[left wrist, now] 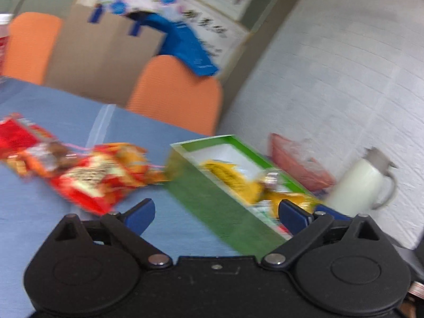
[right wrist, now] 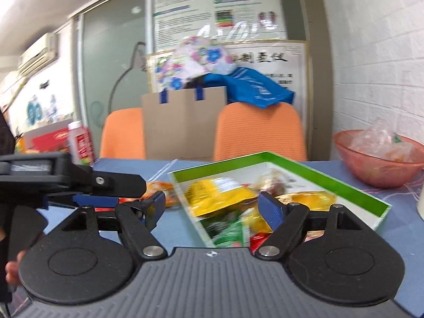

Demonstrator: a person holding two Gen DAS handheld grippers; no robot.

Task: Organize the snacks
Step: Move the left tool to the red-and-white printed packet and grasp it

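A green box (left wrist: 212, 198) with a white inside stands on the blue table and holds yellow snack bags (left wrist: 233, 177). Red and orange snack bags (left wrist: 87, 175) lie on the table to its left. My left gripper (left wrist: 216, 216) is open and empty above the box's near wall. In the right wrist view the green box (right wrist: 352, 188) holds yellow (right wrist: 220, 193), green (right wrist: 230, 232) and red packs. My right gripper (right wrist: 216, 210) is open and empty over the box's near corner. The left gripper's body (right wrist: 66, 177) shows at the left.
Two orange chairs (right wrist: 259, 132) stand behind the table, with a cardboard bag (right wrist: 182, 122) between them. A pink bowl (right wrist: 379, 159) with plastic wrap sits at the right. A white jug (left wrist: 363, 185) stands by the wall. A red-labelled bottle (right wrist: 80, 143) stands at the left.
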